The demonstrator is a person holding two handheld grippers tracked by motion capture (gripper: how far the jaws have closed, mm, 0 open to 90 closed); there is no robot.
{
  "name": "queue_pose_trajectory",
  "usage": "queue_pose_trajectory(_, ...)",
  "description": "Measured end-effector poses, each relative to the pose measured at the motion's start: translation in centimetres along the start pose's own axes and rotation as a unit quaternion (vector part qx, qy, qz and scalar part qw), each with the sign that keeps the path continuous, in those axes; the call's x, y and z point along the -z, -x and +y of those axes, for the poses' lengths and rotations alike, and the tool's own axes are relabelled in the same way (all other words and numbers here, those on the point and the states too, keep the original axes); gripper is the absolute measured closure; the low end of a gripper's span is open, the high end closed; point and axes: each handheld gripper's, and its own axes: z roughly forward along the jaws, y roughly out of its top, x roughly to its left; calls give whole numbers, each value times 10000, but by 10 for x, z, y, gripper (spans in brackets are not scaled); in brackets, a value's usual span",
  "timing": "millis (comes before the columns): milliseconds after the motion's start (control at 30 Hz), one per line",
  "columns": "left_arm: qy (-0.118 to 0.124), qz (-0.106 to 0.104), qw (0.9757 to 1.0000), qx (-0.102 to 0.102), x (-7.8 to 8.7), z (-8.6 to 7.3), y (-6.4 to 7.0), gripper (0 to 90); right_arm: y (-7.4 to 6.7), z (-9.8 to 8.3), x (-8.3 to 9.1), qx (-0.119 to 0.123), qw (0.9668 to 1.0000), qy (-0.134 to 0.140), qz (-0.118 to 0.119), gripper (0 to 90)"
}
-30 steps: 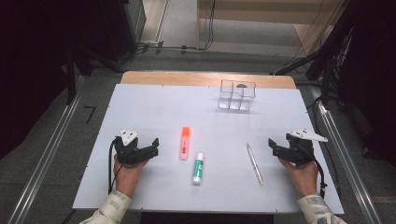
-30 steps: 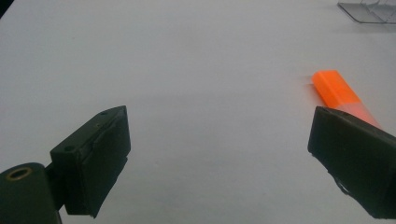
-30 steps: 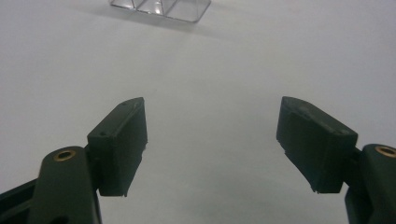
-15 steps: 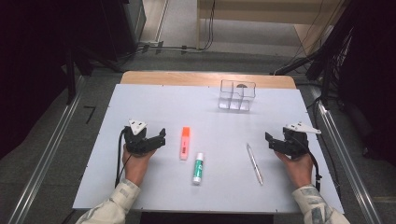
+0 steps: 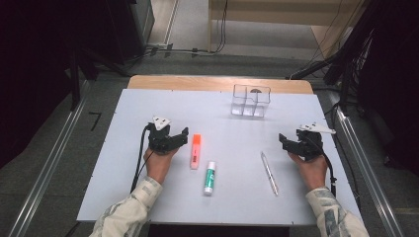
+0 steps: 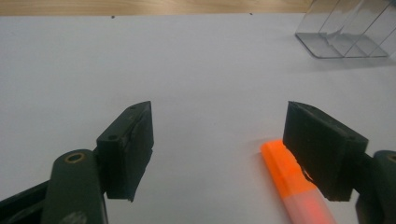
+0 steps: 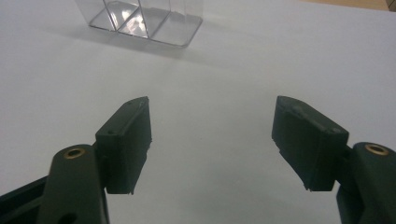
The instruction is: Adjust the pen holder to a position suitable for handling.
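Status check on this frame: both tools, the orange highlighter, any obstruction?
Left tool open, jaws just been closing, beside orange highlighter, nothing gripped. Right tool open, empty. Path unobstructed.

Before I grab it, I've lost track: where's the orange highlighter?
In the high view the orange highlighter lies left of centre, between the left hand-held gripper and the glue stick.

The orange highlighter [image 5: 196, 150] lies flat on the white table [image 5: 123, 187], its long axis running away from the person, orange cap at the far end, paler barrel nearer, capped and just left of the green-and-white marker [image 5: 210, 177]
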Motion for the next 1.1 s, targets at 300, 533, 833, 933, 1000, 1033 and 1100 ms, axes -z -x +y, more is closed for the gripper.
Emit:
queue_pose_trajectory(300,-60,-139,9998,-98,-20,12,13,322,5,10,-13,-161,9999,40,2,359)
queue_pose_trajectory(533,13,-296,9992,-265,-34,24,26,459,2,17,-31,-170,9998,66,39,510)
queue_pose_trajectory(833,-17,-491,9974,-534,-63,35,51,704,6,24,-46,-333,9994,89,78,768)
queue_pose_trajectory(933,-47,-499,9971,-564,-71,37,56,760,7,29,-49,-447,9988,139,129,811)
queue_pose_trajectory(1000,-56,-501,9967,-640,-81,41,62,805,1,37,-55,-341,9993,117,131,859)
queue_pose_trajectory(1033,-56,-501,9967,-640,-81,41,62,833,-1,40,-57,-274,9995,121,102,869)
queue_pose_trajectory(1100,-81,-548,9970,-548,-89,45,64,876,-6,46,-61,-146,9998,107,85,876)
